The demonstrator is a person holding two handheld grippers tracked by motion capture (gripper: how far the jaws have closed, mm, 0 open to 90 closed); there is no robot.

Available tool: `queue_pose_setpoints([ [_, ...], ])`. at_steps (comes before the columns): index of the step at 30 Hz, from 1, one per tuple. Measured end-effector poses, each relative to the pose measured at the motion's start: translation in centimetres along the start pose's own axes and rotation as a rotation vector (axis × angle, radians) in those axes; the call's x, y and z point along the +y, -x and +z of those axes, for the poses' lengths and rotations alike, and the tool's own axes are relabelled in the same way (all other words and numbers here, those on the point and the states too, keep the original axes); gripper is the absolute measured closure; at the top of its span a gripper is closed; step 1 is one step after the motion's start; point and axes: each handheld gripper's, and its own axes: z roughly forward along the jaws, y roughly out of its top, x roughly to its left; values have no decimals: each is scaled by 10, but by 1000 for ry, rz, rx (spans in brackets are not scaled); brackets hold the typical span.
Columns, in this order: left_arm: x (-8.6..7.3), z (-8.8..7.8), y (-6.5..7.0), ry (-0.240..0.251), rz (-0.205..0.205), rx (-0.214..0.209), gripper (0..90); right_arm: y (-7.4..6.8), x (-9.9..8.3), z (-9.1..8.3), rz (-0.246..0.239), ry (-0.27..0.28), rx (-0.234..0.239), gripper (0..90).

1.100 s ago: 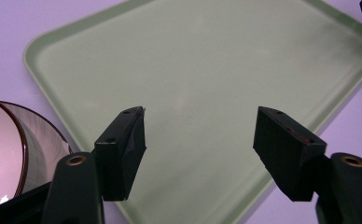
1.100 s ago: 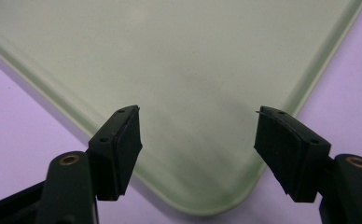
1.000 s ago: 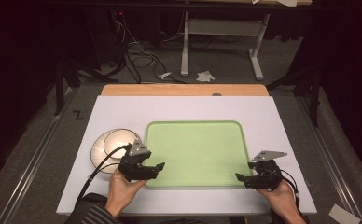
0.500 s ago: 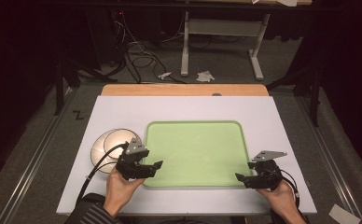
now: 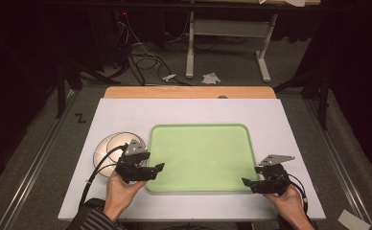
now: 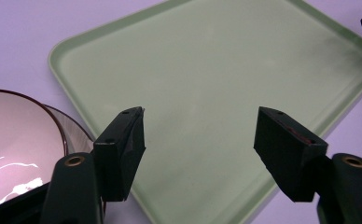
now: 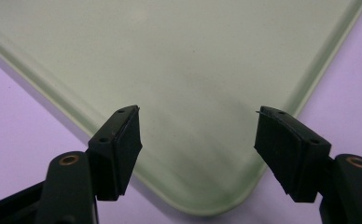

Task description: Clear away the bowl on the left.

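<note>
Green tray [image 5: 201, 155] at centre of white surface [image 5: 126, 112], long axis left-right.
Left gripper [image 5: 156, 168] and right gripper [image 5: 247, 182] at near corners, fingers released, empty; bowl [image 5: 108, 146] just left.

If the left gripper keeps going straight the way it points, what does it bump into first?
Probably the green tray: the left gripper, jaws open, points over its near left corner and down at its bare floor. The bowl sits off to the side.

- Tray [image 5: 201, 155] flat on table [image 5: 193, 112], centred, toward near edge.
- Bowl [image 5: 108, 147] on table, just left of tray.
- Left gripper [image 5: 156, 170] over tray's near-left corner.
- Right gripper [image 5: 248, 183] at tray's near-right corner.
</note>
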Motion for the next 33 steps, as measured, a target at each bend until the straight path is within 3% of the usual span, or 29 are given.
queue_pose_setpoints([
  [18, 1, -6, -13, -11, -31, 28, 338, 0, 0, 0, -1, -2, 0, 326],
  [25, 0, -10, -22, -4, -82, 28, 372, 0, 0, 0, -4, -2, 2, 327],
  [33, 0, -12, -29, -8, -104, 40, 379, 0, 0, 0, -3, -2, 1, 326],
])
